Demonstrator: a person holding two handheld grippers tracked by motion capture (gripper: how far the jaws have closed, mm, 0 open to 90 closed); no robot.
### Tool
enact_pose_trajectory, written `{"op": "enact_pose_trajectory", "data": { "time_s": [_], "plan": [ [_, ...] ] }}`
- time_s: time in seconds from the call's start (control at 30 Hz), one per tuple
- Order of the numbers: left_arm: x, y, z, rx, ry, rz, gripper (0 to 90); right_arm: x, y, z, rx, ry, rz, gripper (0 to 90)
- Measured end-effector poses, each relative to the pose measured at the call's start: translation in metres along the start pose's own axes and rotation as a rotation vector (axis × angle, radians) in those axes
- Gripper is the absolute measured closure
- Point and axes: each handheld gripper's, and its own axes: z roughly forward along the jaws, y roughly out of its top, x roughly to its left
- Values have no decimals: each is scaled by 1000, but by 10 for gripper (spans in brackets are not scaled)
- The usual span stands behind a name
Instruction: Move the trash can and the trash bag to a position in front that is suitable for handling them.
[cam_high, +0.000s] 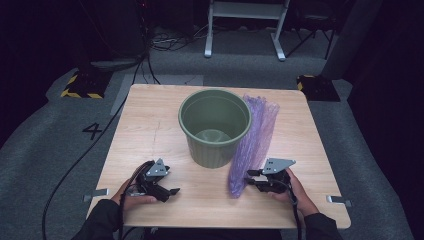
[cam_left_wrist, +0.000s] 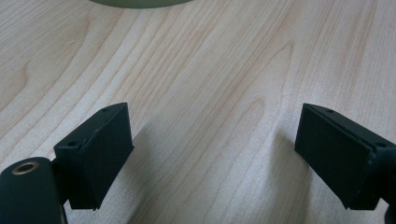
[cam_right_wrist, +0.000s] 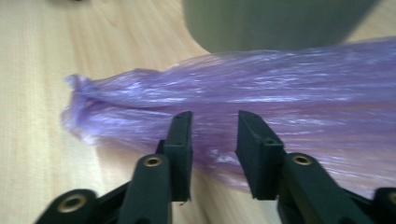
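Both forearms come in over the near edge of the counter, each hand holding a set of tongs low over the wood. Left tongs sit near the front left part of the counter, pointing toward its middle; in the left gripper view their jaws stand wide apart over bare wood grain, with nothing between them and nothing touched. Right tongs sit near the front right, aimed at the near end of a crumpled purple plastic bag. In the right gripper view their jaws are partly closed, leaving a narrow gap, and the bag lies just beyond the tips; whether the tips touch the film I cannot tell, and nothing is pinched.

A green bucket stands upright at the middle of the counter, open and hollow. The bag stretches from front to back along the bucket's right side, touching it.

Open wood lies left of the bucket and between the two hands along the front edge. Dark floor and cables surround the counter.
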Motion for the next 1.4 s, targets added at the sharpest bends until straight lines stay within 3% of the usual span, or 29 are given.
{"op": "enact_pose_trajectory", "data": {
  "time_s": [0.03, 0.37, 0.4, 0.5, 0.53, 0.57, 0.6, 0.73, 0.8, 0.83, 0.9, 0.97, 1.13, 1.27, 1.37, 1.4],
  "plan": [
    [0, 0, 0, 0, 0, 0, 106, 3, 2, 4, 3, 19, -12, 734],
    [0, 0, 0, -1, 1, 0, 109, 20, 12, 30, 22, 57, -24, 810],
    [0, 0, 0, -1, 0, 0, 109, 21, 13, 32, 23, 61, -25, 800],
    [0, 0, 0, -1, 0, 1, 109, 28, 15, 38, 38, 55, -40, 592],
    [0, 0, 0, -1, 0, 1, 109, 28, 15, 38, 38, 55, -40, 592],
    [0, 0, 0, -1, 0, 1, 109, 27, 15, 35, 49, 37, -41, 451],
    [0, 0, 0, -1, 0, 1, 109, 27, 15, 35, 49, 37, -41, 451],
    [0, 0, 0, -1, -1, 2, 109, 14, 7, 10, 31, -8, 9, 303],
    [0, 0, 0, -1, -2, 2, 112, 10, 4, 4, 35, -13, 19, 278],
    [0, 0, 0, 0, -4, 4, 115, -1, -7, -10, 23, -53, 72, 244],
    [0, 0, 0, -1, -5, 4, 118, -6, -10, -14, 16, -58, 97, 225],
    [0, 0, 0, -1, -5, 4, 118, -19, -20, -31, -3, -118, 155, 219],
    [0, 0, 0, -1, -5, 4, 118, -30, -14, -44, -24, -205, 152, 201],
    [0, 0, 0, -1, -5, 4, 118, -39, -3, -42, -47, -221, 150, 207],
    [0, 0, 0, -2, -3, 2, 118, -48, 12, -32, 3, -293, 93, 273],
    [0, 0, 0, -2, -3, 2, 119, -48, 12, -32, 3, -293, 93, 273]
  ]
}}
